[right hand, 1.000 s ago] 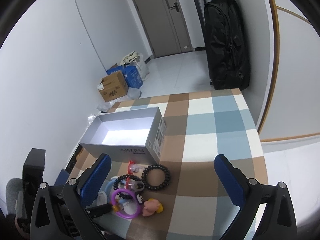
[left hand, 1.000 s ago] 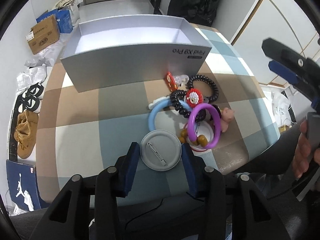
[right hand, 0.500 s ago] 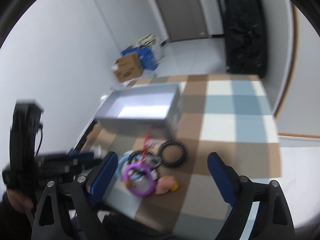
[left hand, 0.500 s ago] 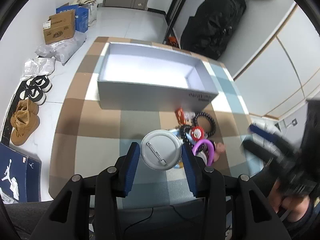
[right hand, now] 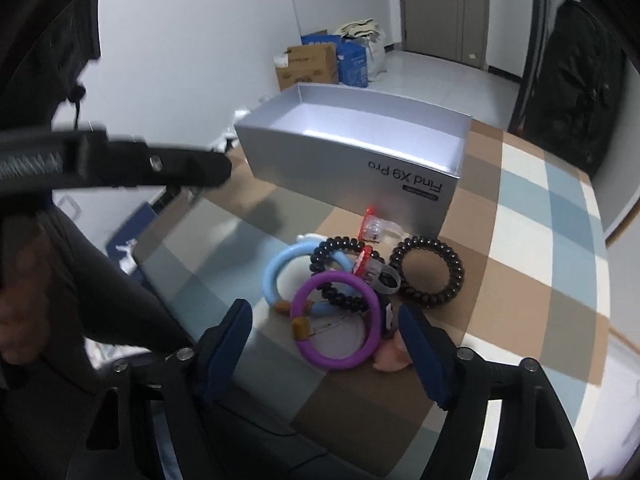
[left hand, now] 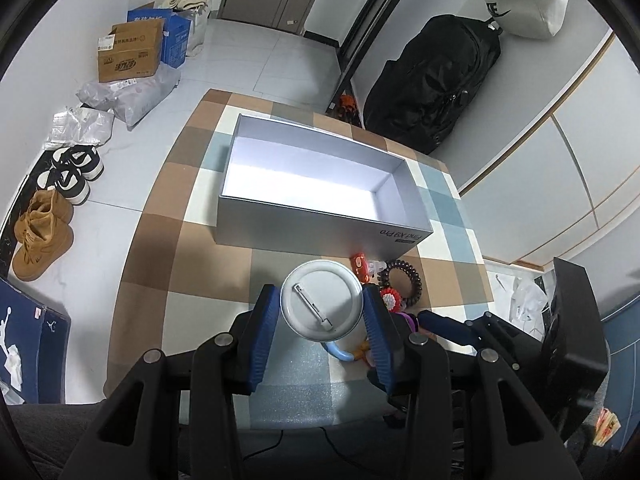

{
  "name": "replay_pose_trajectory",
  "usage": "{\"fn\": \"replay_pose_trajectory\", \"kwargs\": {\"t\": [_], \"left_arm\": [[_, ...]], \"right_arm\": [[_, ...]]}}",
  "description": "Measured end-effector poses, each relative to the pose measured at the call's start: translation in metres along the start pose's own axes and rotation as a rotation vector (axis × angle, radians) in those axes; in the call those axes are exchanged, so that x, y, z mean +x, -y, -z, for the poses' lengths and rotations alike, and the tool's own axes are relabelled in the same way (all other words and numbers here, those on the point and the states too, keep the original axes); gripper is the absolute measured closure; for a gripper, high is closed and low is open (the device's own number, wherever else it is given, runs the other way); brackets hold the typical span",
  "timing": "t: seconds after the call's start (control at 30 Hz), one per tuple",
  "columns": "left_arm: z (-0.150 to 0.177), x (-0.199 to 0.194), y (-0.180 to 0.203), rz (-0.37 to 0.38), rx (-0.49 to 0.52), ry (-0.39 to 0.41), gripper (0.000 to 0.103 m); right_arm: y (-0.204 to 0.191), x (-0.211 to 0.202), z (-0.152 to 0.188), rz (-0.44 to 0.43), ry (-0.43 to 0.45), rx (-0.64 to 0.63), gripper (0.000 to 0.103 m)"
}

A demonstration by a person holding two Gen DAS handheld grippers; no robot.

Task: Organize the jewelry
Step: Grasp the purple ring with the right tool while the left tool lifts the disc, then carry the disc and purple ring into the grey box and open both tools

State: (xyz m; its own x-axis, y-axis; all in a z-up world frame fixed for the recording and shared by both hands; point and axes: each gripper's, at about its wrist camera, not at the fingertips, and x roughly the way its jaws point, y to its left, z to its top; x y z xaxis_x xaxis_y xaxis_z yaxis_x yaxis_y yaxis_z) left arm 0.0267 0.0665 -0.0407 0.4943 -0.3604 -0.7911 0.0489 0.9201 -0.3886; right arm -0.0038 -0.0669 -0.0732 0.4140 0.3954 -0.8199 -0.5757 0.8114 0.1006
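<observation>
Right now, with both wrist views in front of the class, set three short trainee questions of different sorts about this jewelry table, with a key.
1. True or false: the left gripper is shut on the round grey pin badge.
2. Which lies between the right gripper pads? A) purple plastic ring B) black coil hair tie C) nothing
3. Fill in: the open silver cardboard box holds ____.

Key: 1 true; 2 A, not yet pressed, the pads have just been closing; 3 nothing.

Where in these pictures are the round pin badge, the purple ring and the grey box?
round pin badge point(left hand: 322, 300): left wrist view, on its grey back beside the pin.
purple ring point(right hand: 370, 300): right wrist view, on its right-hand arc.
grey box point(left hand: 320, 226): left wrist view, on its near outer wall.
</observation>
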Motion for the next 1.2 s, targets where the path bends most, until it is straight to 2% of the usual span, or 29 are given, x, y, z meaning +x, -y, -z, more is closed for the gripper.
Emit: {"fn": "replay_pose_trajectory", "kwargs": {"t": [0.07, 0.2, 0.4, 0.8, 1.03, 1.2], "left_arm": [[-0.001, 0.0, -0.001, 0.002, -0.004, 0.001, 0.066], [-0.002, 0.0, -0.002, 0.007, -0.018, 0.0, 0.066], [-0.005, 0.0, -0.002, 0.009, -0.029, 0.01, 0.066], [-0.027, -0.001, 0.005, 0.003, -0.029, 0.037, 0.066], [-0.048, 0.001, 0.013, 0.008, -0.008, 0.044, 0.066], [-0.064, 0.014, 0.01, 0.011, -0.018, 0.022, 0.066]], "right_arm": [[-0.002, 0.001, 0.0, 0.024, -0.003, -0.02, 0.034], [0.001, 0.008, -0.004, 0.065, -0.017, -0.044, 0.049], [0.003, 0.005, -0.005, 0.082, -0.002, -0.045, 0.051], [0.032, -0.033, -0.024, -0.015, 0.119, 0.114, 0.051], [0.051, -0.053, -0.057, -0.065, 0.21, 0.188, 0.051], [0.061, -0.054, -0.089, -0.086, 0.24, 0.199, 0.051]]}}
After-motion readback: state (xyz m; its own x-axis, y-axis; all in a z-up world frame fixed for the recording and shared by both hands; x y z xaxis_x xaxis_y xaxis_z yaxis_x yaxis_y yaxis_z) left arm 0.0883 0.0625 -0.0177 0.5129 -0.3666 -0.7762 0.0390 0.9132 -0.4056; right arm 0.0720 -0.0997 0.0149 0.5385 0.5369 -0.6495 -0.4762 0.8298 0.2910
